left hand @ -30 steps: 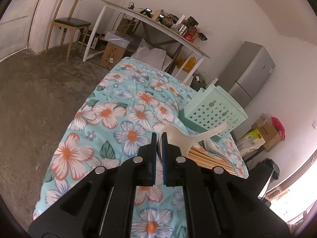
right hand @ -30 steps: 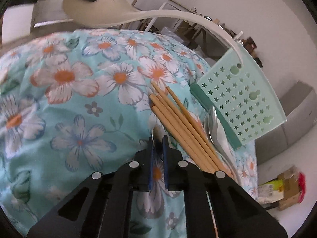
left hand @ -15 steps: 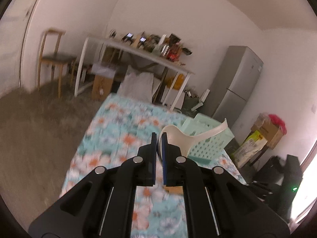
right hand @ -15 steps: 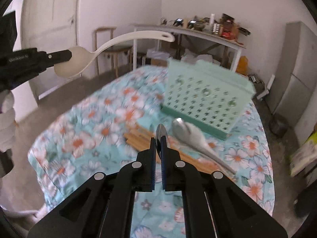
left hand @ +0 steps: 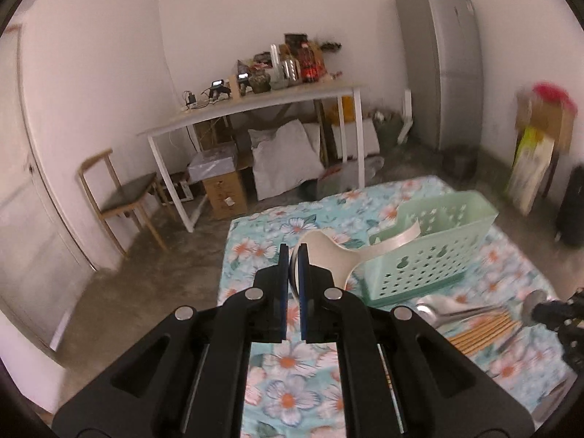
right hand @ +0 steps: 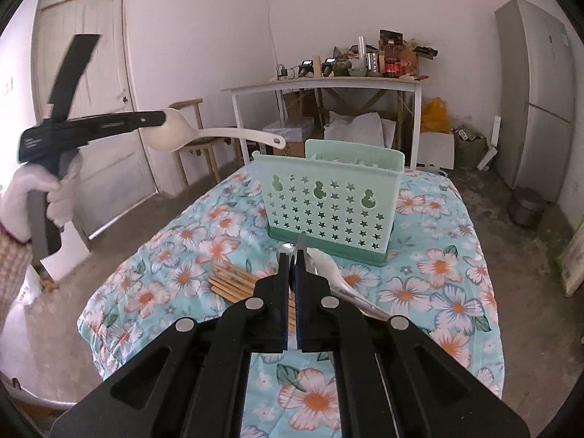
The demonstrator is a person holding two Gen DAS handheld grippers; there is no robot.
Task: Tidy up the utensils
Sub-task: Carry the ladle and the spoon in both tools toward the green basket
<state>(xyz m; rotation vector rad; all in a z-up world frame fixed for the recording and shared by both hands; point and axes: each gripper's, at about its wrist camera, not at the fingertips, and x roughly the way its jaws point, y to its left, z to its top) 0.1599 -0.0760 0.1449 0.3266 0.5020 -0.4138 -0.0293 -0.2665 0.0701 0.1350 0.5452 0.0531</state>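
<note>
My left gripper (left hand: 293,255) is shut on the bowl of a cream plastic ladle (left hand: 335,255). It hangs in the air, its handle reaching right toward the mint green utensil basket (left hand: 430,252). The right wrist view shows that left gripper (right hand: 160,118) and ladle (right hand: 219,133) high at the left, in a gloved hand. My right gripper (right hand: 292,259) is shut on the bowl of a metal spoon (right hand: 286,250), above the table in front of the basket (right hand: 328,200). Wooden chopsticks (right hand: 233,281) and more spoons (right hand: 328,266) lie on the floral cloth below.
The floral-covered table (right hand: 438,266) stands on a concrete floor. Behind it are a white desk (right hand: 328,84) loaded with clutter, a wooden chair (left hand: 120,189), a grey fridge (right hand: 536,91), boxes and a white door (right hand: 91,91). A dark bin (right hand: 527,206) stands by the fridge.
Both grippers have risen off the table and rolled level, each keeping its spoon. The metal spoon has left the cloth beside the chopsticks. The ladle now hangs higher, left of the basket.
</note>
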